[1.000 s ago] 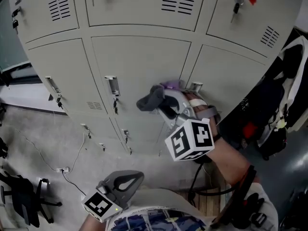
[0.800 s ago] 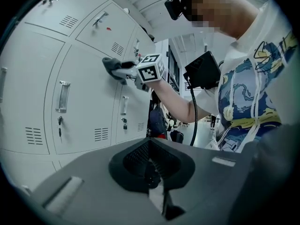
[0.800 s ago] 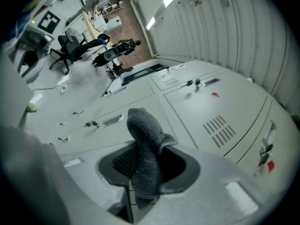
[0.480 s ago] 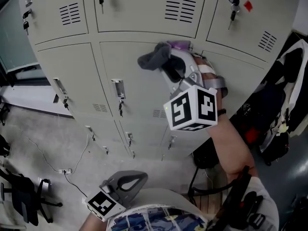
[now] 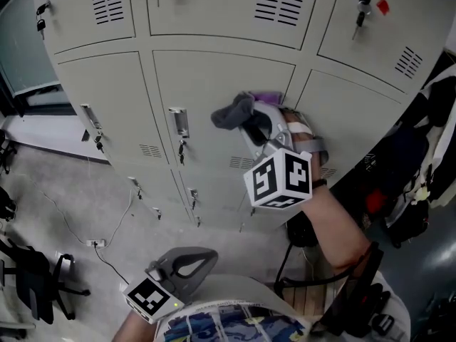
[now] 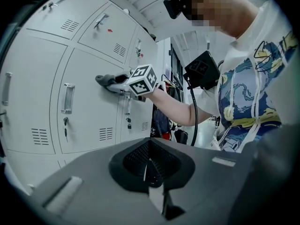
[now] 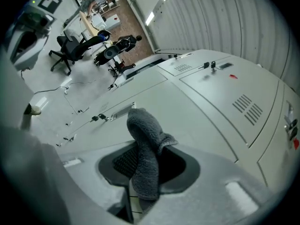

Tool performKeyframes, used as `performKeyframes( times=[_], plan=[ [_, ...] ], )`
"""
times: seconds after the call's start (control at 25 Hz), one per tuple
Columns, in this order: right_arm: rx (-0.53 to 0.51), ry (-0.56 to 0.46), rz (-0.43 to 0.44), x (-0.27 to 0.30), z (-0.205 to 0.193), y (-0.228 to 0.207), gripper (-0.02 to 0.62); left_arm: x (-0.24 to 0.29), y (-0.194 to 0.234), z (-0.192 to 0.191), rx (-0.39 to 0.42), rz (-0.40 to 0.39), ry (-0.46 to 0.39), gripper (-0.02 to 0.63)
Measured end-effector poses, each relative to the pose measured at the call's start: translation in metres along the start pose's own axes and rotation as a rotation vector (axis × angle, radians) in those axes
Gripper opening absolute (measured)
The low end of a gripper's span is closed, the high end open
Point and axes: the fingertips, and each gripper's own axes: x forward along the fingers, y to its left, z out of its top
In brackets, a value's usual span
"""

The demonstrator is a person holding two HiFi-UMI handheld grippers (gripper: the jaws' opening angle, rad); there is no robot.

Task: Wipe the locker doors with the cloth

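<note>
A bank of beige locker doors (image 5: 214,84) fills the head view, each with a vent, a handle and a key. My right gripper (image 5: 246,123) is shut on a grey cloth (image 5: 231,112), which is bunched against the middle door near its right edge. In the right gripper view the grey cloth (image 7: 145,158) stands up between the jaws, over the locker door (image 7: 197,111). My left gripper (image 5: 182,269) hangs low by the person's waist, away from the lockers, shut with nothing in it. From the left gripper view the right gripper (image 6: 140,78) shows at the locker door (image 6: 89,107).
Dark bags and clothing (image 5: 413,169) hang to the right of the lockers. A cable (image 5: 92,242) runs over the concrete floor at the left, and a black office chair (image 5: 28,276) stands at bottom left. Keys (image 5: 182,148) hang from the locks.
My right gripper with the cloth went up the middle door and has come part of the way back down. The left gripper has stayed low.
</note>
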Motion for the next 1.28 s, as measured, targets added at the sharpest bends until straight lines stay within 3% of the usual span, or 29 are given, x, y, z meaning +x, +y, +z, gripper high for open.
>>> performKeyframes(
  times=[0.72, 1.04, 1.28],
  plan=[
    [0.095, 0.1, 0.266, 0.035, -0.062, 0.161, 0.114, 0.001, 0.006, -0.006, -0.015, 0.013, 0.037, 0.002],
    [0.089, 0.174, 0.4, 0.051, -0.095, 0.235, 0.114, 0.0, 0.007, -0.009, -0.019, 0.006, 0.039, 0.002],
    [0.101, 0.196, 0.479, 0.054, -0.105, 0.26, 0.114, -0.006, 0.009, -0.009, -0.022, 0.012, 0.027, 0.002]
  ],
)
